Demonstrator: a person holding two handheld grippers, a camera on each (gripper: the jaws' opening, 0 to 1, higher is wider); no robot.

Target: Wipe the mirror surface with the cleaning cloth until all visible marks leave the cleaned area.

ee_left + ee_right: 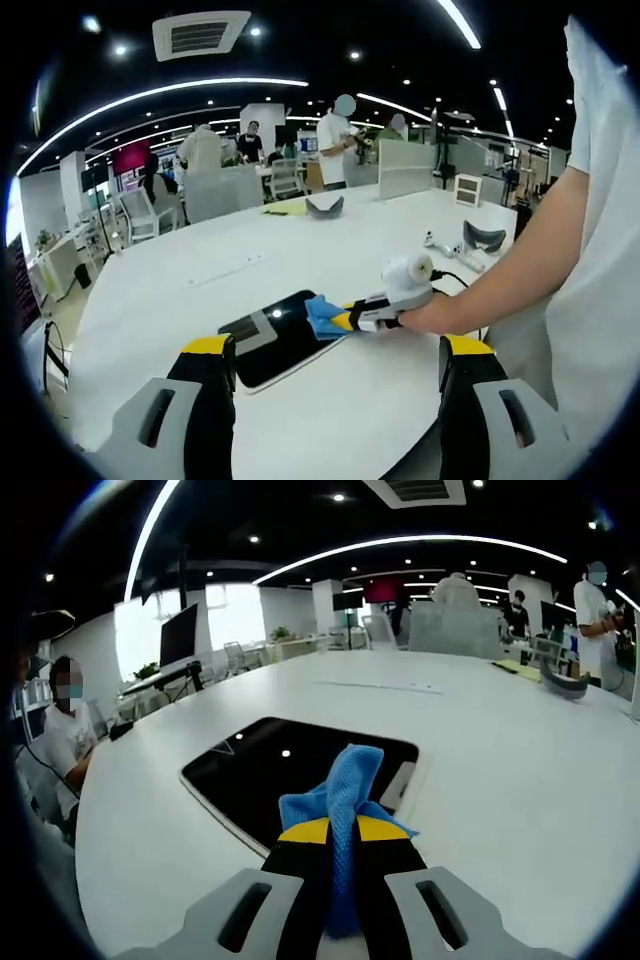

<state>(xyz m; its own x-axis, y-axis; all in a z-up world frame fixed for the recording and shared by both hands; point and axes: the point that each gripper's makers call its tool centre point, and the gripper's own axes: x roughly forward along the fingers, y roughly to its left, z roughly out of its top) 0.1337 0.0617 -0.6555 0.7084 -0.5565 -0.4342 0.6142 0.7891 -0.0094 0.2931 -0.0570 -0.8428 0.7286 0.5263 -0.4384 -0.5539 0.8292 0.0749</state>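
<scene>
White table (330, 420): one mirror (290, 765); right tongs (343, 825) clamp one blue cloth (345, 785); left tongs (335, 365) apart.

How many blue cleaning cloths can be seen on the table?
1. The blue mesh cleaning cloth is pinched in the right gripper, lying on the flat dark rectangular mirror on the white table. None other shows.
</scene>
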